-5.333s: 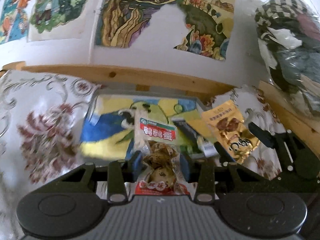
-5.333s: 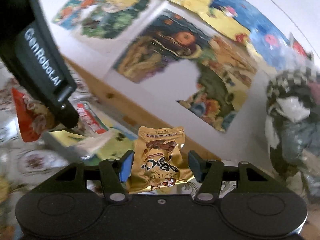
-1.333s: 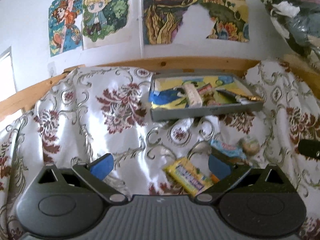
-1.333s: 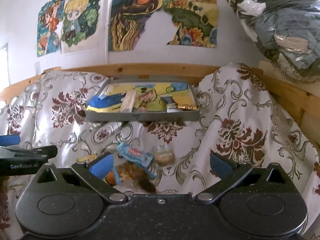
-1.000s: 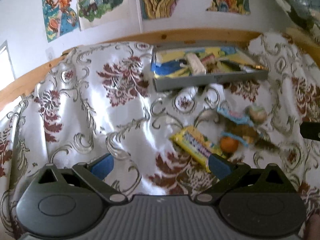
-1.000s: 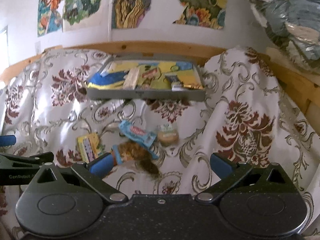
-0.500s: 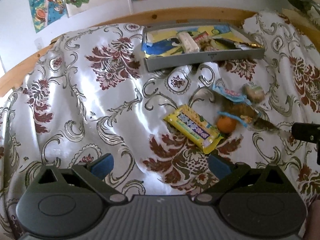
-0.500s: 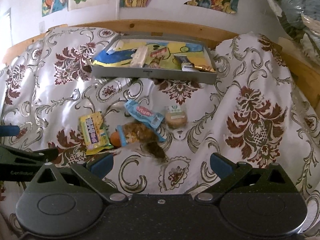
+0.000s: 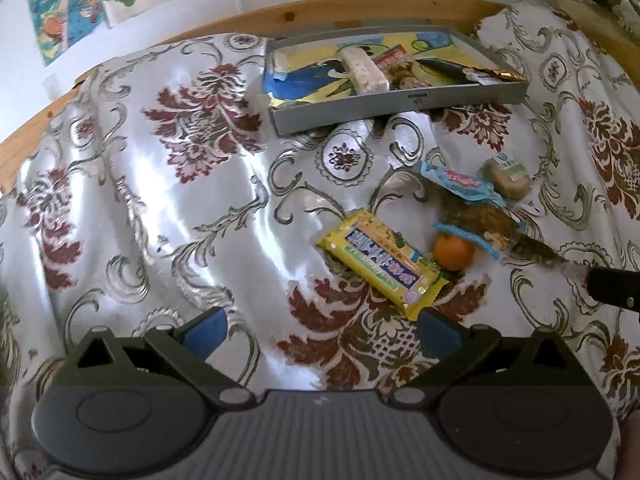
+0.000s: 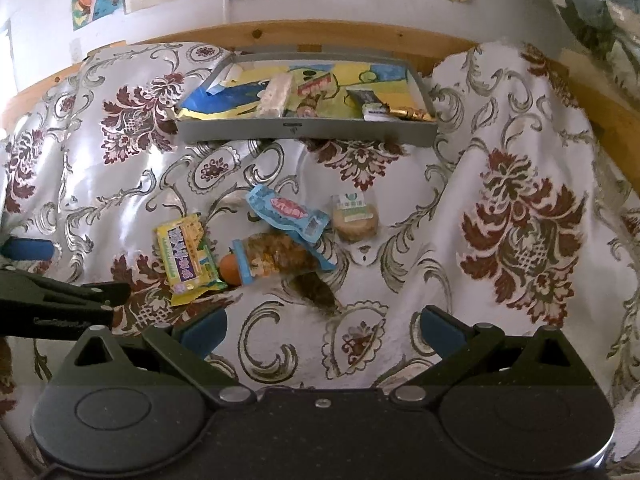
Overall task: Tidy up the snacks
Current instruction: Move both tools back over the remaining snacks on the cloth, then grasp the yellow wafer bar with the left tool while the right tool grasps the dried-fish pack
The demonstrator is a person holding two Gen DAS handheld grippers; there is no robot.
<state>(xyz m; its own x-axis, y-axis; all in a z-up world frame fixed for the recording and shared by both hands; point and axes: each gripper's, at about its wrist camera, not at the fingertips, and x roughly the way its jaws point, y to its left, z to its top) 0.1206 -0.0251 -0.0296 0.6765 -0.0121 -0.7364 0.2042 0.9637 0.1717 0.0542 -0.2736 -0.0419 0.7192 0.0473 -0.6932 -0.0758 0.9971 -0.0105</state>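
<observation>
Where each gripper (image 9: 320, 330) (image 10: 322, 328) earlier held a packet, wide-spread, empty fingers (packets now in the tray (image 9: 400, 106)).

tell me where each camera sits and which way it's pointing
Left wrist: on the left tool, above the cloth, looking forward and down at the yellow bar; its open blue-tipped fingers show, plus the right tool's black tip at the right edge.
Right wrist: on the right tool, facing the grey tray; its open fingers and the left tool at the left edge show.
Shared: tray, yellow bar, orange, blue packet.
</observation>
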